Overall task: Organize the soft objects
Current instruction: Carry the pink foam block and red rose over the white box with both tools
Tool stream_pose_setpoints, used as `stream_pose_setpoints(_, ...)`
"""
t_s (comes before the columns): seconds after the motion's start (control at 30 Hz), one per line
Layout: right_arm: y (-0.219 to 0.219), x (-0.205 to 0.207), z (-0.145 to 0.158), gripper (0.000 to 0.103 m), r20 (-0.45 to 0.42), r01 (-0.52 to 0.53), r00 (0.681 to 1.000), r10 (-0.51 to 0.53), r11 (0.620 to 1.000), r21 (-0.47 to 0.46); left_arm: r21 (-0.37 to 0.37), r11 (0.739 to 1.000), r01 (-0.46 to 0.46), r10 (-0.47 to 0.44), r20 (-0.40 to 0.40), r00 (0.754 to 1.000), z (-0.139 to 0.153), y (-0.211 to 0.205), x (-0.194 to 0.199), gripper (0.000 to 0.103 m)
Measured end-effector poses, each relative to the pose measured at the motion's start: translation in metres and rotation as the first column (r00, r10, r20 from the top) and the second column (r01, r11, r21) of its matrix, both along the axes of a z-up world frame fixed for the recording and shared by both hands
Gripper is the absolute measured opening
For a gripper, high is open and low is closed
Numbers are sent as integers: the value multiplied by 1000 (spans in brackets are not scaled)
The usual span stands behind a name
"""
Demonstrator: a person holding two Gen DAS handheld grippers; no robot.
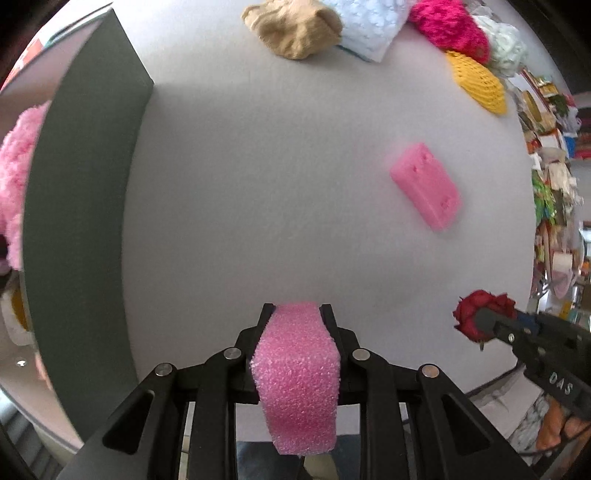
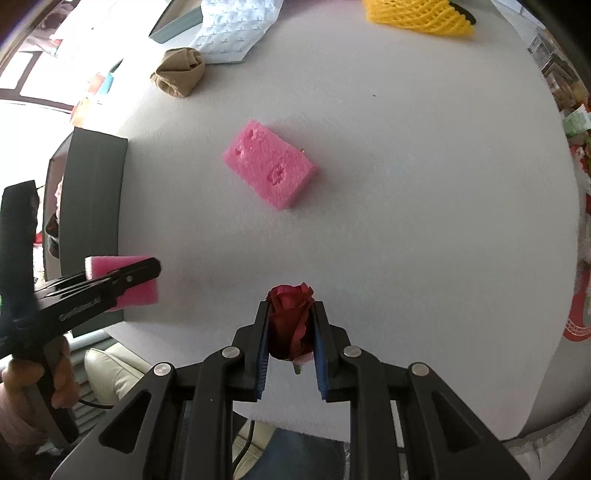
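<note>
My left gripper (image 1: 297, 310) is shut on a pink foam block (image 1: 297, 373), held above the near edge of the white table (image 1: 277, 166); the same block (image 2: 142, 291) shows at the left of the right wrist view. My right gripper (image 2: 290, 308) is shut on a dark red fabric rose (image 2: 290, 325), which also appears at the right of the left wrist view (image 1: 476, 312). A second pink foam block (image 2: 271, 166) lies flat on the table between and beyond both grippers. A dark grey box (image 1: 85, 206) stands at the table's left side, left of my left gripper.
At the table's far side lie a tan sock bundle (image 1: 295, 31), a pale blue quilted cloth (image 1: 369, 26), a magenta fluffy item (image 1: 448, 27), a yellow foam net (image 1: 478, 81) and a pale green yarn-like item (image 1: 504, 46). Pink fluffy material (image 1: 16, 177) sits inside the box. Cluttered shelves line the right.
</note>
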State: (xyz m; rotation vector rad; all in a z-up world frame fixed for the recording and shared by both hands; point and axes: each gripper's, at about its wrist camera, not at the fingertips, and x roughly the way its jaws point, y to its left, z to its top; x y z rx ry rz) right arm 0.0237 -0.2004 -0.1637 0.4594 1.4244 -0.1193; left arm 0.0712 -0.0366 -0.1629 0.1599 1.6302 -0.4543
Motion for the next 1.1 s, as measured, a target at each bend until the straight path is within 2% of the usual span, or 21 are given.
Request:
stream_pose_setpoints(0.13,32,-11,-6,22,7,4,1000,-4,1000,-14,-12,1000,26,-26,15,1000,8,-1,-5,24)
stream_pose_setpoints(0.2,37,-17,-2,22,13,7,1000,-7,1000,-24,-16,999,40,-40,18,999,4,-31,6,24)
stream_pose_setpoints(0.3,53,-15,-2,22,20,12,1000,-11,999,-36,-24,997,70,-69,31,997,2,-42,-11,24)
stream_pose_setpoints(0.67,94,-26,21,22,38,38,999,-34,995,-91,-90,981,170,-162,95,982,29,-39,-4,24)
stream_pose_setpoints(0.9,109,-33,39,23,50,39,998,-33,991,-125,-135,973,187,-172,119,978,39,-40,0,24)
stream_pose_setpoints(1.1,117,-41,68,23,70,13,998,-2,987,-163,-176,968,180,-154,149,977,51,-32,7,24)
